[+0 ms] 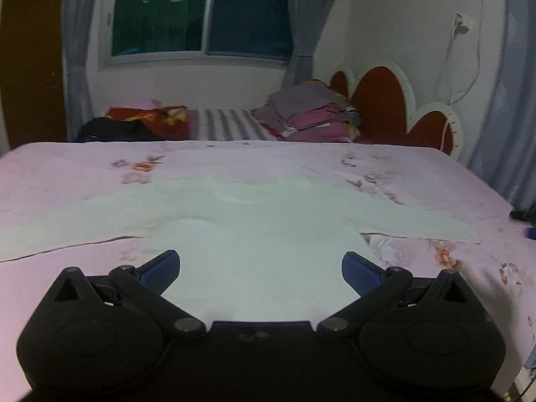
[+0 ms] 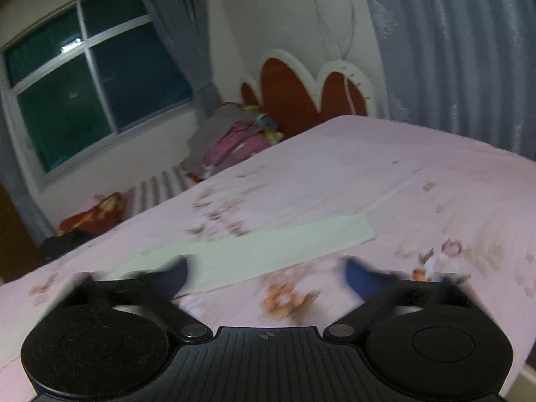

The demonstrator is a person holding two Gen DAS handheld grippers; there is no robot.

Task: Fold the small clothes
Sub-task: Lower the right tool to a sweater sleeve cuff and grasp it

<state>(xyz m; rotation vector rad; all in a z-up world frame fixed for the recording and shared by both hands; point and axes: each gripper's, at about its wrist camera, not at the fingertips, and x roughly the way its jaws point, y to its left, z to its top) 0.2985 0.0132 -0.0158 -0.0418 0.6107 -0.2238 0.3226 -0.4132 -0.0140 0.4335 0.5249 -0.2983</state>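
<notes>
A pale, long-sleeved top (image 1: 254, 221) lies flat on the pink flowered bed cover (image 1: 67, 174), its neckline toward the far edge of the bed and its hem toward the camera, so the body runs front to back while the two sleeves stretch out to either side, making the widest line run left to right. The left gripper (image 1: 261, 264) hangs low over the hem end, tilted downward toward the top's middle, its blue fingers (image 1: 160, 268) spread wide apart with only cloth below and nothing pinched. In the right wrist view one sleeve (image 2: 268, 244) lies as a long band slanting up to the right; the right gripper (image 2: 264, 276) hovers just before it, blurred, tilted sideways, jaws apart and empty. A stack of folded clothes (image 1: 311, 114) sits beyond, near the red headboard (image 1: 382, 97).
</notes>
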